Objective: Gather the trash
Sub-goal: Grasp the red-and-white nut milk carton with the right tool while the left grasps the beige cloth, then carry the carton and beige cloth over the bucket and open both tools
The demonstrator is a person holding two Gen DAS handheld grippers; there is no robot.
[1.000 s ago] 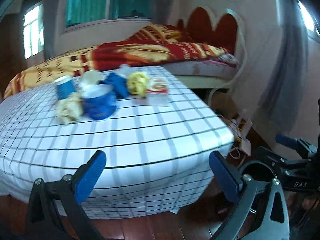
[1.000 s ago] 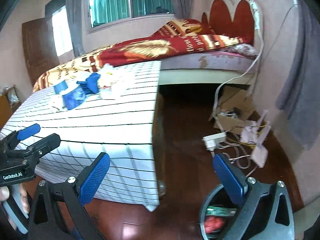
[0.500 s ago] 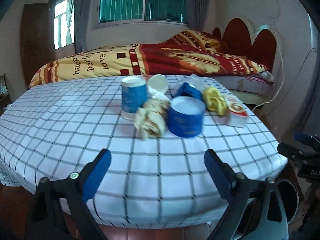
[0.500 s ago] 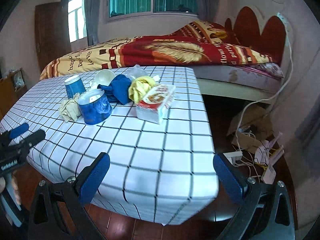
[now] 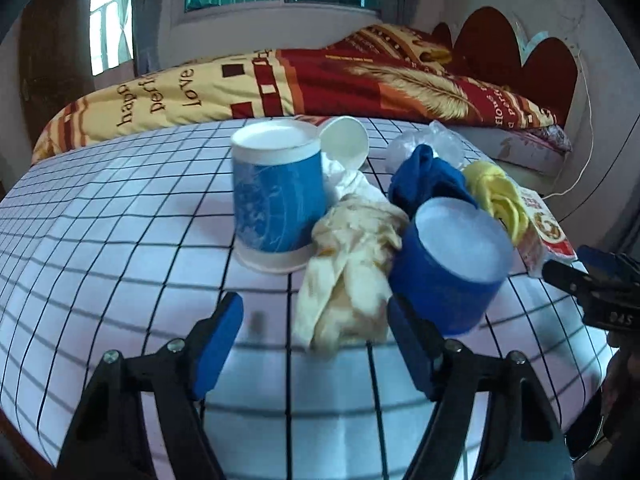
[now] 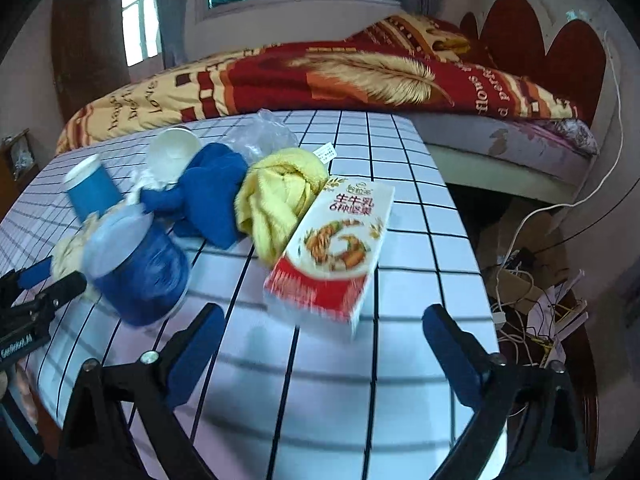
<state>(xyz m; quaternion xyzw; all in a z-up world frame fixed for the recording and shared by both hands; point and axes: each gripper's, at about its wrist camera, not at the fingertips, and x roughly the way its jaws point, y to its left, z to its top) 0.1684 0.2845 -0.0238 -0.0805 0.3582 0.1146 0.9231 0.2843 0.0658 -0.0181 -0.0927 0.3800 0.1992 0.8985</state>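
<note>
Trash pile on checked table, bed behind

Clustered together on the checked table: upturned blue paper cup, standing on its rim; crumpled cream wad touching it; second blue cup, tilted, beside the wad; white cup lying on its side behind; crumpled blue cloth; yellow cloth; clear plastic scrap; red-and-white carton lying flat, nearest the table's right edge.
</note>
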